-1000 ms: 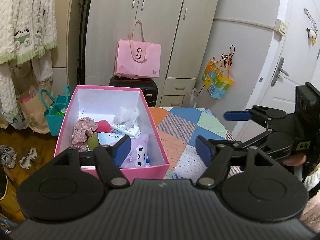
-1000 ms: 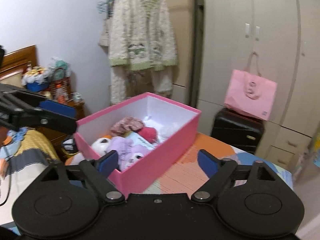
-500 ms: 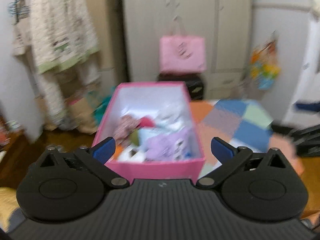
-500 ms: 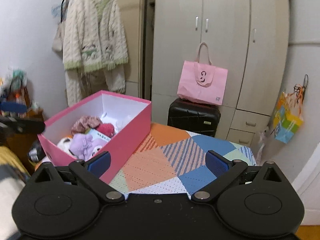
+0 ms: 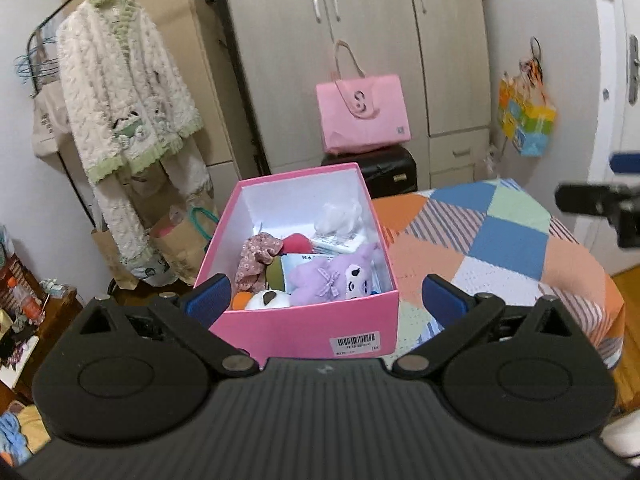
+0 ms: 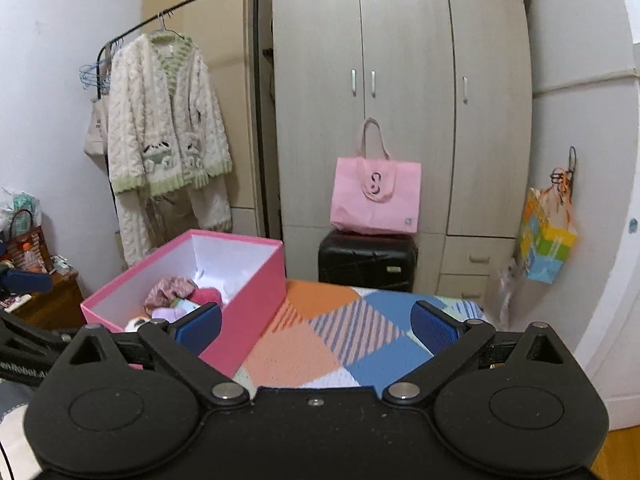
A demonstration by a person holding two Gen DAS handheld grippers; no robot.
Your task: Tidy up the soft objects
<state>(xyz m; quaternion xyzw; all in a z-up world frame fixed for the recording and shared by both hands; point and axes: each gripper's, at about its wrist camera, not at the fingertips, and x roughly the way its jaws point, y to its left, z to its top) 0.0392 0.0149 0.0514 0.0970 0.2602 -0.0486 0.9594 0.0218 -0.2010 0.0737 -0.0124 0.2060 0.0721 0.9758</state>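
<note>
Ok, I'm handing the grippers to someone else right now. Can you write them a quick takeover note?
Left gripper: open, empty, facing the pink box.
Right gripper: open, empty, over the quilt, box to its left.
Box sits on the quilt's left side and holds the purple plush, floral scrunchie, a red soft item and more.
Done: the soft things in view are boxed.
Left: nothing loose shows on the quilt; check outside the views.
</note>
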